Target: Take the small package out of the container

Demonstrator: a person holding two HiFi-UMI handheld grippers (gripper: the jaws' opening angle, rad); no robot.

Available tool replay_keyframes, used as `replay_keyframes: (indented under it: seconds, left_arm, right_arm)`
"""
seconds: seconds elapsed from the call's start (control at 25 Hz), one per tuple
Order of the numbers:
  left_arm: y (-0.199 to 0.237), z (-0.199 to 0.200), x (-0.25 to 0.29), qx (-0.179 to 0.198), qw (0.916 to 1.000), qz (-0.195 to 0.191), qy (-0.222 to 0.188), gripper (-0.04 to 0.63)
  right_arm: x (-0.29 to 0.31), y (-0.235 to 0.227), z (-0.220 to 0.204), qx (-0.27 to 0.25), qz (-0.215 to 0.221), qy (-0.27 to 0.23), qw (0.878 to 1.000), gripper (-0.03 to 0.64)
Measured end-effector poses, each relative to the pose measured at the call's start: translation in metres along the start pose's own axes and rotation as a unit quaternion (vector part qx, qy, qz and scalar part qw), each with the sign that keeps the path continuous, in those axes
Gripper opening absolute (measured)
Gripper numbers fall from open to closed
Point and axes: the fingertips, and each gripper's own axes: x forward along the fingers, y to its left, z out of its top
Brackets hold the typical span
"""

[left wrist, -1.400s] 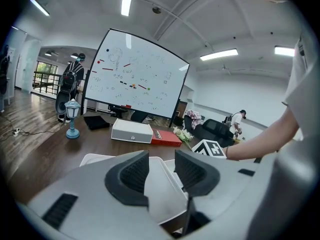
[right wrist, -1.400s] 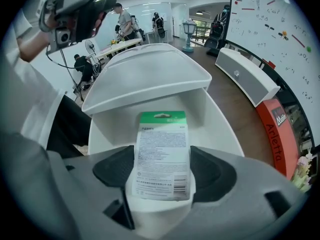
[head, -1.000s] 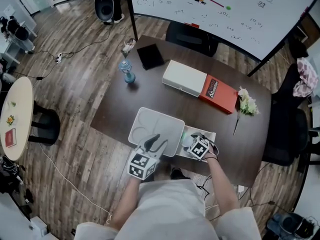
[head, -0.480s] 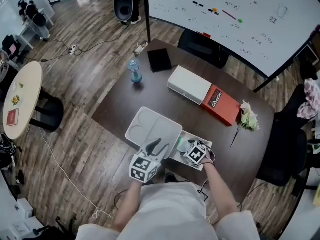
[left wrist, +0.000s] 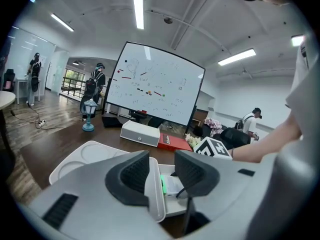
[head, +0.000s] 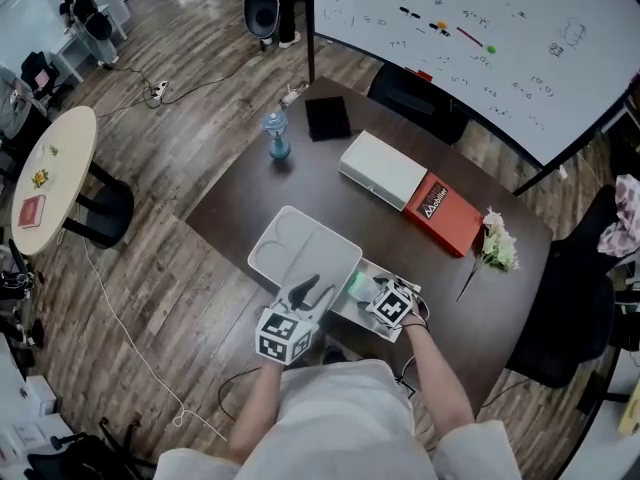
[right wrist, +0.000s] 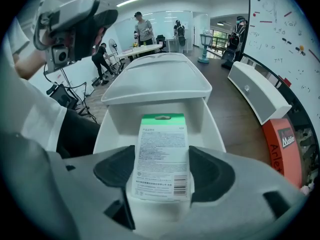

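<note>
I am holding the right gripper (right wrist: 161, 170) with its jaws closing in on both long edges of the small package (right wrist: 161, 151), a flat white card with a green top strip. They seem to be clamping it, so I am counting the grasp as made. The package is lying lengthwise over the open tray of the white container (right wrist: 125, 111), whose lid (right wrist: 155, 79) is folding back flat on the tabletop (head: 300, 183). I am judging that it is not yet clear of the walls, so the lift out and away is what is remaining. The left gripper (left wrist: 161, 168) is sitting with its jaws apart, straddling the near rim of the lid without pinching it, apparently steadying the box.
</note>
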Motion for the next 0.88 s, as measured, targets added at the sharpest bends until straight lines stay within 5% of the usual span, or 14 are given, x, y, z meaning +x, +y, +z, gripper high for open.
replay_keyframes:
  seconds: [0.4, 0.88]
  left_arm:
    - [-0.002, -0.022, 0.000, -0.046, 0.9988, 0.012, -0.009, 0.149]
    - [0.011, -0.034, -0.003, -0.065, 0.9979, -0.005, 0.001, 0.146]
  right_arm:
    - [-0.018, 0.001, 0.003, -0.007, -0.009, -0.011, 1.000, 0.342]
    - [-0.048, 0.003, 0.020, 0.054, -0.050, -0.066, 0.995, 0.344]
